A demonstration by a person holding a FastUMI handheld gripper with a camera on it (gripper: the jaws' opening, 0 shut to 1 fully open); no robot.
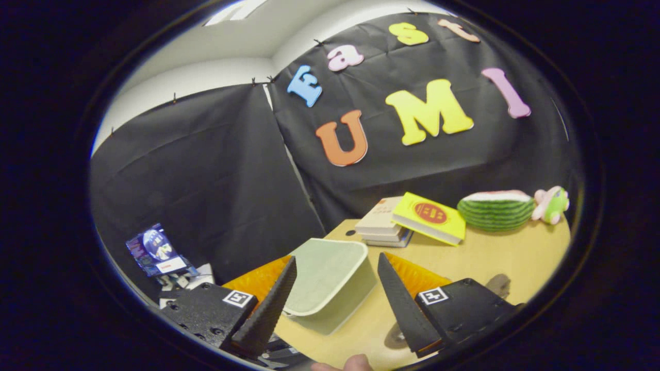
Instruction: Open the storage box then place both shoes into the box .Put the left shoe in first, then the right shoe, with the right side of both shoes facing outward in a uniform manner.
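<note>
The pale green storage box [330, 288] with a lighter rim sits at the near corner of the wooden table [495, 257]. I look down on its flat top from above, and I cannot tell whether it is open or closed. My gripper [337, 257] hovers over it, open, with the two dark ribbed fingers [268, 309] spread to either side of the box and nothing between them. The fingers do not touch the box.
A stack of books [384, 224] with a yellow book [430, 216] leaning on it stands beyond the box. Farther right lie a watermelon plush [496, 208] and a small pink and green toy [551, 204]. A blue packet [154, 251] lies off the table's left edge. A person's fingertip [356, 363] shows below the gripper.
</note>
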